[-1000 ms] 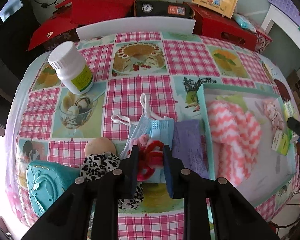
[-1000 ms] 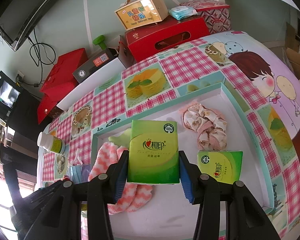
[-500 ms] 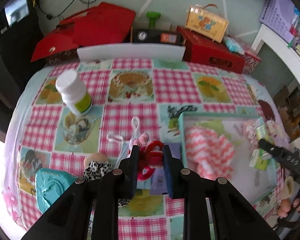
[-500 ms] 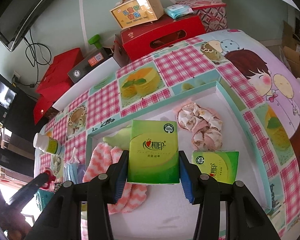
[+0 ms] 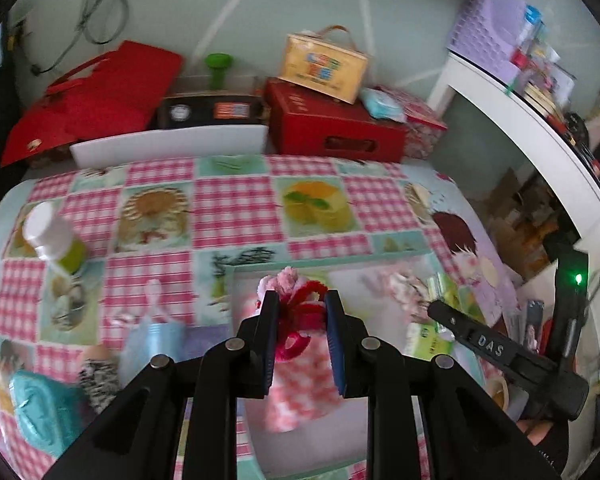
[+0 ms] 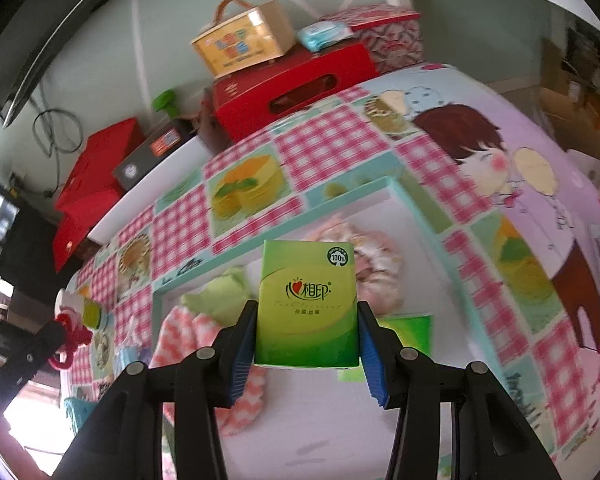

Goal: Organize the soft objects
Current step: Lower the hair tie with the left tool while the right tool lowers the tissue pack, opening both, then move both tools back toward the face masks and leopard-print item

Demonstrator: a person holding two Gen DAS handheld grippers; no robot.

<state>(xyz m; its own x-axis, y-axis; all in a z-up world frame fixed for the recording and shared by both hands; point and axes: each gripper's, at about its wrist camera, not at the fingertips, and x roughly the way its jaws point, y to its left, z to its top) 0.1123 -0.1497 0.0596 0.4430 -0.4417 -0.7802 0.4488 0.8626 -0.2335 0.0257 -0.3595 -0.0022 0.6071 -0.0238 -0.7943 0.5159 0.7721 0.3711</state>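
1. Between the left claw's [image 5: 302, 312] pads sits a red and pink fuzzy toy [image 5: 297, 308], clenched and held above the white tray [image 5: 259, 270]
2. Inside that tray lie a pink zigzag cloth [image 5: 300, 392] and a floral scrunchie [image 6: 376, 264]
3. Over the tray, the right claw [image 6: 308, 340] grips a green tissue pack [image 6: 307, 304]; a second pack [image 6: 408, 330] lies beneath
4. Left of the tray, on the checked desk [image 5: 235, 208], stand a white bottle [image 5: 53, 238] and a blue face mask [image 5: 151, 338]
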